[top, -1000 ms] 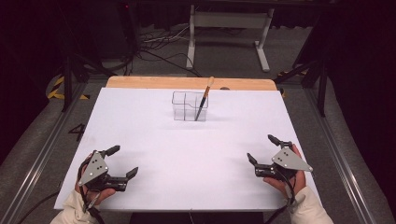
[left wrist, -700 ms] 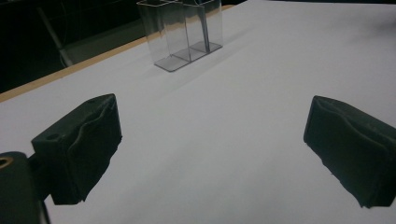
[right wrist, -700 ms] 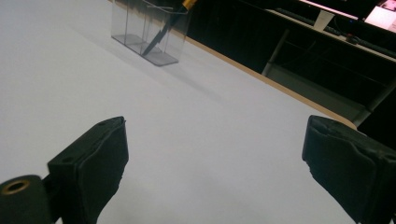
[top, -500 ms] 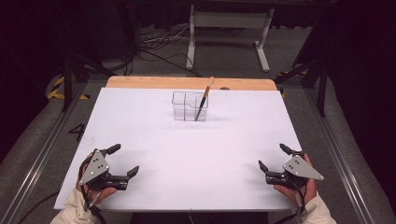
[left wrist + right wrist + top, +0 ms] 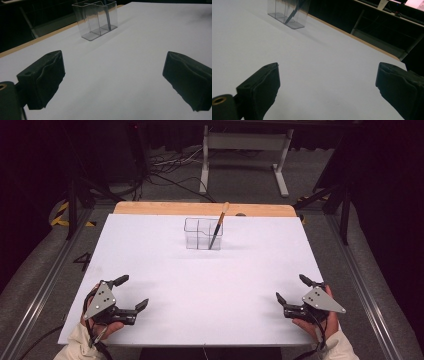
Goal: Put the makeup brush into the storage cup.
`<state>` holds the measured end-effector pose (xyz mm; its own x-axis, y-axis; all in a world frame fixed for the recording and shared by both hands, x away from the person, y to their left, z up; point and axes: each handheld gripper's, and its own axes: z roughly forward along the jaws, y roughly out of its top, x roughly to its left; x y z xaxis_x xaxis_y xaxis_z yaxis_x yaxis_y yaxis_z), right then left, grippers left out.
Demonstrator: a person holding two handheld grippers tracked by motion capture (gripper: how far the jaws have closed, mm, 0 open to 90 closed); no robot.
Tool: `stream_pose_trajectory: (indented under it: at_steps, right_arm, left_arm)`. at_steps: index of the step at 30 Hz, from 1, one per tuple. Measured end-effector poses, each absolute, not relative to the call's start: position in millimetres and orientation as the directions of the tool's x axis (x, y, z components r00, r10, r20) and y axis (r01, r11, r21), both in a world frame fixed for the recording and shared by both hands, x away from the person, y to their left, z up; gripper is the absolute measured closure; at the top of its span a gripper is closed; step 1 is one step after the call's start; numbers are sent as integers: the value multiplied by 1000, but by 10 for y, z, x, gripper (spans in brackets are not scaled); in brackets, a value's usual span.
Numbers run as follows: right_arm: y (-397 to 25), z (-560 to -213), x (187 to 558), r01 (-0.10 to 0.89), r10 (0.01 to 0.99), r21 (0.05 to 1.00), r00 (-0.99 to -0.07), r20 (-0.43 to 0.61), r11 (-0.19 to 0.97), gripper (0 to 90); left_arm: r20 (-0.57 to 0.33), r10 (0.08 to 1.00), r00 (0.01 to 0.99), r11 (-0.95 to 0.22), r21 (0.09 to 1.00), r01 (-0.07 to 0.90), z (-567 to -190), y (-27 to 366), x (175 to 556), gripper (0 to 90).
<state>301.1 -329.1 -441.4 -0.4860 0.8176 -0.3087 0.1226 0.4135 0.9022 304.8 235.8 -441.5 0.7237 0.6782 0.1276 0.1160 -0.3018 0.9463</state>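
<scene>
Paintbrush (image 5: 218, 228) stands tilted in the right compartment of a clear plastic organizer (image 5: 202, 234), far-centre of the table, wooden handle leaning up and away over the rim, dark bristle end down inside. Near edge first: L gripper (image 5: 131, 293) at near-left corner of the white tabletop (image 5: 210, 285), held in the person's left hand (image 5: 107, 325), light sleeve (image 5: 75, 347) coming in from bottom of high view; grey three-cornered plate (image 5: 101, 295) on top; jaws spread wide, nothing between them. L gripper view: both black pads (image 5: 42, 80) far apart w/ bare white surface between, organizer (image 5: 96, 18) ahead and slightly left, dark brush tip (image 5: 108, 21) visible thru the clear wall. R gripper (image 5: 291, 290) at near-right corner, in the right hand (image 5: 316, 322), grey plate (image 5: 322, 300) on top; jaws likewise released, wide apart, holding nothing. R gripper view: pads (image 5: 260, 87) apart over bare table, organizer (image 5: 288, 12) far ahead at upper left, brush (image 5: 294, 11) slanting inside it. Both grippers well apart from organizer and from each other. Beyond the white sheet a wood strip (image 5: 200, 208) of table edge shows; past that, grey floor w/ cables (image 5: 165, 172) and a white stand frame (image 5: 245, 150).
</scene>
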Motion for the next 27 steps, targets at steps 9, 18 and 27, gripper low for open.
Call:
stream_pose_trajectory:
  at_steps: [9,18,27]
  right_arm:
    - [-3291,-4419,3018,127,818,906,-493,-295,403,63]
    - [-3288,-4418,3015,122,819,908,-492,-296,401,63]
    - [-3301,-4414,3019,120,820,910,-492,-293,397,63]
  left_arm:
    - [130,677,725,-313,942,123,-4427,2349,3073,49]
    - [132,676,725,-315,941,122,-4423,2355,3071,49]
    - [128,678,724,-313,941,126,-4429,2354,3083,49]
